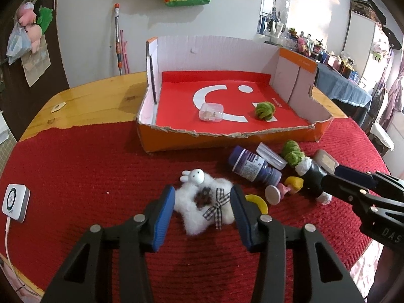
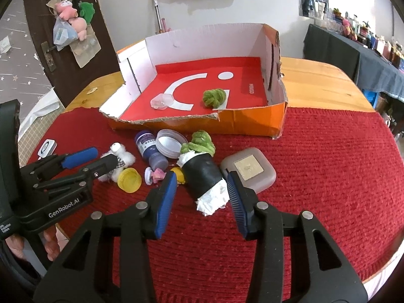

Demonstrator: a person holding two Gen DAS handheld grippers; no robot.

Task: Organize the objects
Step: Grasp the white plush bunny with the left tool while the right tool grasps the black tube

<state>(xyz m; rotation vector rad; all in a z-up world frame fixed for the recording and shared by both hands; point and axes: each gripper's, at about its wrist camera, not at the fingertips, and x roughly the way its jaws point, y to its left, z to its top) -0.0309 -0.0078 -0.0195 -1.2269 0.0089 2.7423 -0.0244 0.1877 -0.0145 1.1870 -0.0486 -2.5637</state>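
Two grippers work over the red mat (image 2: 315, 166): L gripper (image 1: 202, 205) is spread wide w/ the white fluffy bunny toy (image 1: 202, 202) lying on the mat between its blue pads, not pinched. R gripper (image 2: 200, 189) is also spread, its pads either side of the black roll w/ white paper ends (image 2: 204, 179), which lies tilted on the mat just beside a grey case (image 2: 248, 170). Behind both, the orange cardboard box (image 2: 252, 121) holds a clear plastic container (image 1: 211, 111) & a green yarn ball (image 1: 264, 110), well apart from the pile in front: purple bottle (image 2: 149, 149), clear lid (image 2: 169, 142), yellow cap (image 2: 129, 179).

The yellow ring (image 1: 256, 200) sits half hidden behind the left gripper's (image 1: 202, 205) finger; shelf clutter (image 1: 328, 55) blurs.
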